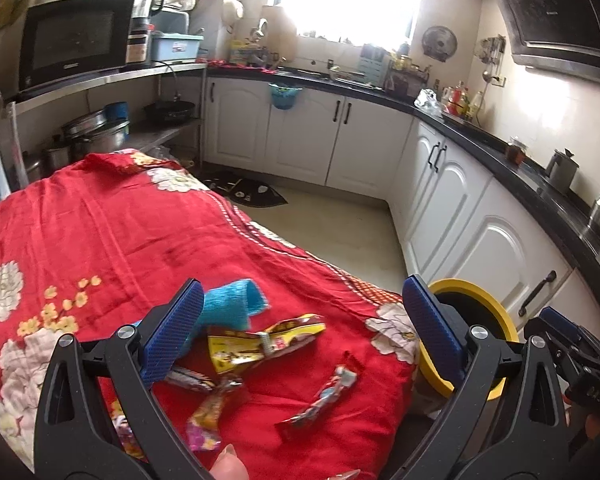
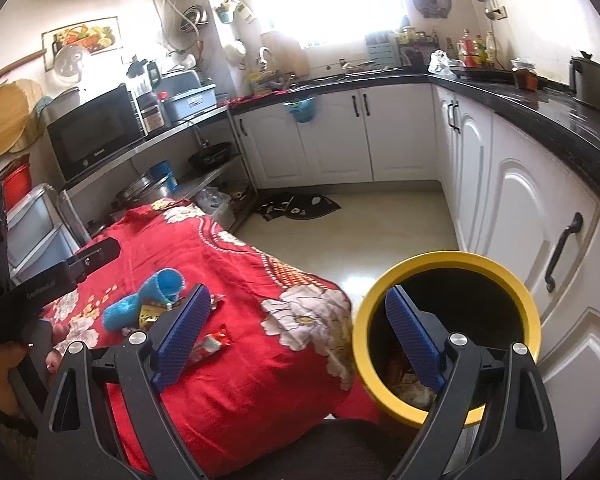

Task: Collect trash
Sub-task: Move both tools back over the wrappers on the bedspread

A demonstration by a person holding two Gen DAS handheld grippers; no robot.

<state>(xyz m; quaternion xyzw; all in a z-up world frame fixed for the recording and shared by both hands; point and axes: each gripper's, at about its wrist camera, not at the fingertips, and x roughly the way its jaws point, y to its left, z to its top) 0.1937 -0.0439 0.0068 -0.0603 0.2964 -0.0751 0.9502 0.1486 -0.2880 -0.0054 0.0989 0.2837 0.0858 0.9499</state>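
Several snack wrappers lie on a red flowered cloth [image 1: 100, 232]: a yellow one [image 1: 256, 344], a red and blue one [image 1: 324, 396] and a purple and yellow one [image 1: 210, 416]. A blue rolled cloth [image 1: 232, 304] lies just beyond them. My left gripper [image 1: 304, 330] hangs open above the wrappers with nothing gripped. A yellow-rimmed bin [image 2: 452, 258] stands on the floor at the cloth's right edge, with some trash [image 2: 408, 380] in its bottom. My right gripper [image 2: 300, 338] is open and empty, its right finger over the bin's mouth. One wrapper [image 2: 212, 344] shows by its left finger.
White cabinets [image 1: 500, 248] under a black counter [image 1: 540, 168] run along the right and back. A dark mat [image 1: 248, 192] lies on the pale floor [image 2: 380, 232]. A metal shelf with a microwave [image 1: 72, 40] and pots [image 1: 96, 132] stands behind the cloth.
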